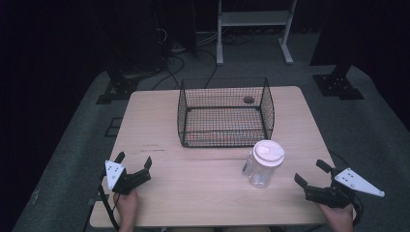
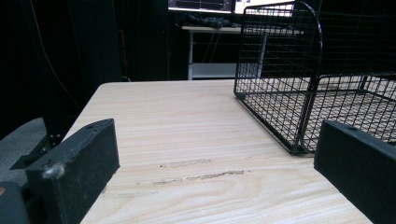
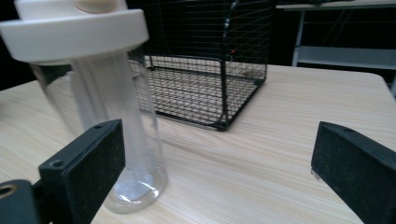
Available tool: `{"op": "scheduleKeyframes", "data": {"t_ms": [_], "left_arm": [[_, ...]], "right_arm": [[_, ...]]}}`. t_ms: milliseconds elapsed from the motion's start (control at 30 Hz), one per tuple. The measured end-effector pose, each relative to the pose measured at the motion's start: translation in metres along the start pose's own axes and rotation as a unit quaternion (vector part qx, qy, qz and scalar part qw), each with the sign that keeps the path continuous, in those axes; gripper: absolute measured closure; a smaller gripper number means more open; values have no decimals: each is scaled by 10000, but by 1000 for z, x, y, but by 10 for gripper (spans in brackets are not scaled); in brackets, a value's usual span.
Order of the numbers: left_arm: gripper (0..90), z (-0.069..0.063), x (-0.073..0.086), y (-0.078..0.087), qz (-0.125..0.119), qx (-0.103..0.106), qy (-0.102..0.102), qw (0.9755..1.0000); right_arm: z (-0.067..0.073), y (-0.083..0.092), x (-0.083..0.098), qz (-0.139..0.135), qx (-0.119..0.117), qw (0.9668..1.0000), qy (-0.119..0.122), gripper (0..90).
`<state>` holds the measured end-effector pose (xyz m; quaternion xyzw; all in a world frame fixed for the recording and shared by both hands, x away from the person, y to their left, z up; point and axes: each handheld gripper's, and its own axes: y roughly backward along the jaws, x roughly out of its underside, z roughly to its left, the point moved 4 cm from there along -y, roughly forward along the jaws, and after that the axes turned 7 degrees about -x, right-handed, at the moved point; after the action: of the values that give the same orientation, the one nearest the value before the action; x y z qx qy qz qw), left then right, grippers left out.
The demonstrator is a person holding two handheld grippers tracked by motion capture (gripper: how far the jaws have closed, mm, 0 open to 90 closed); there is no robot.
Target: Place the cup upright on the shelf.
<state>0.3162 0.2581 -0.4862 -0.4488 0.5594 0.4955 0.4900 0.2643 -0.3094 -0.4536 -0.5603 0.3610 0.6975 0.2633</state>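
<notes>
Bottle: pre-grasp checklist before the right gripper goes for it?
1. Bottle upright on the table: ok.
2. Lid on: ok; whether it is tight, cannot tell.
3. Right gripper open, nothing between its jaws: ok.
4. Bottle centred between the right jaws: not ok, it stands off toward one jaw in the right gripper view.
5. Left gripper open and apart from the bottle: ok.
6. Basket apart from the bottle: ok, it stands behind it.

No legible text, labels or numbers anywhere.
</notes>
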Motion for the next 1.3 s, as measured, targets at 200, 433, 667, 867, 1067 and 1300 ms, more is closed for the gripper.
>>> {"op": "scheduleKeyframes", "data": {"t_ms": [200, 433, 667, 867, 1067, 1300], "left_arm": [[0, 0, 0, 0, -5, 9, 14, 10000], [0, 0, 0, 1, -8, 4, 22, 10000], [0, 1, 0, 1, -7, -1, 21, 10000], [0, 1, 0, 1, -7, -3, 19, 10000], [0, 1, 0, 1, -14, -6, 9, 10000], [0, 1, 0, 1, -15, -9, 11, 10000]], "right_arm": [[10, -3, -11, -16, -199, 9998, 84, 21], [20, -4, -26, -10, -417, 9989, 195, 20], [27, -5, -33, 22, -594, 9980, 192, 11], [33, -6, -37, 66, -756, 9970, 146, 11], [39, -11, -43, 98, -812, 9965, 168, 0], [46, -19, -50, 138, -887, 9956, 263, 0]]}}
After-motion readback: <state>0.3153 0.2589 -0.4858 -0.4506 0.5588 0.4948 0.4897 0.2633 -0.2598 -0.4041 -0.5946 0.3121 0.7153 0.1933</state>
